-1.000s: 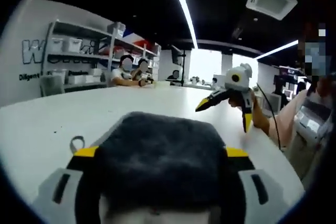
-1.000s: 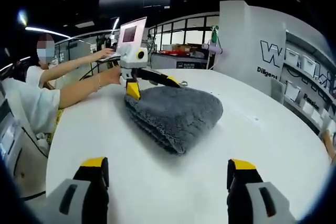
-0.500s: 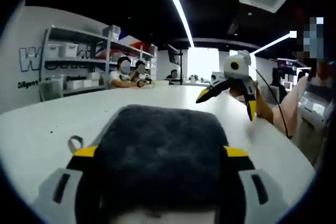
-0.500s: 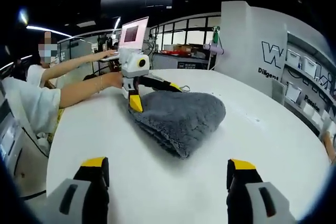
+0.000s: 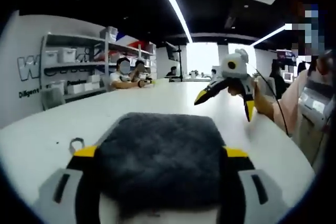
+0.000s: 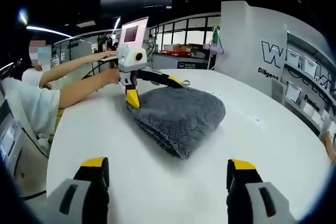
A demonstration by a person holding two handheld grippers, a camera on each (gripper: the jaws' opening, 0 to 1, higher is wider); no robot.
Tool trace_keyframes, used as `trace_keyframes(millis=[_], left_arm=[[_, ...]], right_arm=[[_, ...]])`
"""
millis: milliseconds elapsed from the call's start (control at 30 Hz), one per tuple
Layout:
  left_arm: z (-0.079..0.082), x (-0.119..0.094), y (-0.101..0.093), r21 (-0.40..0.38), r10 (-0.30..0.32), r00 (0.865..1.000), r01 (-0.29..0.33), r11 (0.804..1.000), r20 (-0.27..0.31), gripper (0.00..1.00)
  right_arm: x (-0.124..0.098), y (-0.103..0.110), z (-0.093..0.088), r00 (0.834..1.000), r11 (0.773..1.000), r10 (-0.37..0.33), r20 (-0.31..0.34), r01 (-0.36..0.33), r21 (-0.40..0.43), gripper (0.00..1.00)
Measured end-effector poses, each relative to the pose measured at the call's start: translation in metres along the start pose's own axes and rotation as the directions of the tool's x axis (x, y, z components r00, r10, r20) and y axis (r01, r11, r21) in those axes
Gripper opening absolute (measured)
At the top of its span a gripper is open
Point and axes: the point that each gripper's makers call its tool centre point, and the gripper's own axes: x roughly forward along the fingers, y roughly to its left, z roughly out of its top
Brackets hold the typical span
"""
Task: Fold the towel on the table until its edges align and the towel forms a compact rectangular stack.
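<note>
A dark grey towel (image 6: 178, 111) lies folded in a thick, rounded stack on the white round table (image 6: 273, 145). My left gripper (image 6: 155, 90) stands open at the towel's far-left end, one yellow-tipped jaw on each side of that end. In the left gripper view the towel (image 5: 160, 153) spans the gap between the jaws of the left gripper (image 5: 161, 152). My right gripper (image 6: 168, 163) is open near the table's front edge, well short of the towel and holding nothing. It also shows raised above the table as the right gripper (image 5: 226, 103).
A small loop tag (image 5: 77, 142) sticks out beside the towel. A person's arm (image 6: 79, 90) reaches in along the table's left side. Shelves with bins (image 5: 73, 66), seated people (image 5: 128, 72) and a monitor (image 6: 132, 32) stand beyond the table.
The left gripper dipped along the towel's end, then shifted back a little; the towel kept its folded shape. The right gripper has hardly moved.
</note>
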Motion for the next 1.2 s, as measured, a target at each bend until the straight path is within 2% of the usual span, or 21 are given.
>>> trace_keyframes(millis=[233, 300, 433, 567, 633, 767, 833, 1000, 1033, 1167, 1200], left_arm=[[0.01, -0.012, -0.011, 0.038, 0.005, 0.999, -0.003, 0.999, -0.042, 1.0], [0.013, -0.02, -0.004, 0.043, 0.086, 0.994, -0.083, 0.996, -0.063, 1.0], [0.021, -0.037, -0.006, -0.002, 0.151, 0.985, -0.151, 0.988, -0.078, 1.0], [0.011, -0.056, -0.023, -0.125, 0.137, 0.977, -0.158, 0.98, -0.161, 1.0], [0.006, -0.063, -0.022, -0.092, 0.184, 0.964, -0.204, 0.975, -0.192, 1.0], [0.003, -0.081, -0.026, -0.09, 0.224, 0.949, -0.249, 0.964, -0.219, 1.0], [0.004, -0.087, -0.032, -0.107, 0.209, 0.954, -0.236, 0.966, -0.214, 1.0], [-0.022, -0.107, -0.046, -0.105, 0.207, 0.922, -0.253, 0.962, -0.327, 0.99], [-0.022, -0.108, -0.048, -0.108, 0.202, 0.927, -0.246, 0.963, -0.316, 0.99], [-0.03, -0.115, -0.049, -0.128, 0.196, 0.934, -0.243, 0.962, -0.298, 0.99], [-0.033, -0.117, -0.048, -0.127, 0.205, 0.932, -0.252, 0.959, -0.299, 0.99]], right_arm=[[-0.001, -0.001, 0.001, 1.0, 1.0, -0.001, 0.004, 0.001, 0.003, 0.97], [-0.001, -0.002, 0.001, 1.0, 1.0, -0.005, 0.005, 0.005, 0.005, 0.97], [-0.002, -0.002, 0.001, 1.0, 1.0, -0.008, 0.007, 0.008, 0.008, 0.97], [-0.002, -0.004, 0.0, 1.0, 1.0, -0.011, 0.005, 0.011, 0.011, 0.97], [-0.002, -0.004, 0.0, 1.0, 1.0, -0.013, 0.003, 0.013, 0.011, 0.97], [-0.002, -0.006, -0.001, 1.0, 1.0, -0.019, 0.0, 0.019, 0.014, 0.98], [-0.002, -0.007, -0.002, 1.0, 1.0, -0.022, -0.001, 0.022, 0.014, 0.98], [-0.005, -0.013, -0.003, 0.999, 0.999, -0.038, 0.001, 0.038, 0.021, 0.98], [-0.006, -0.014, -0.003, 0.999, 0.999, -0.041, 0.001, 0.041, 0.022, 0.98], [-0.012, -0.017, -0.003, 0.998, 0.998, -0.058, 0.002, 0.058, 0.017, 0.98], [-0.014, -0.018, -0.002, 0.998, 0.998, -0.065, 0.004, 0.065, 0.013, 0.98]])
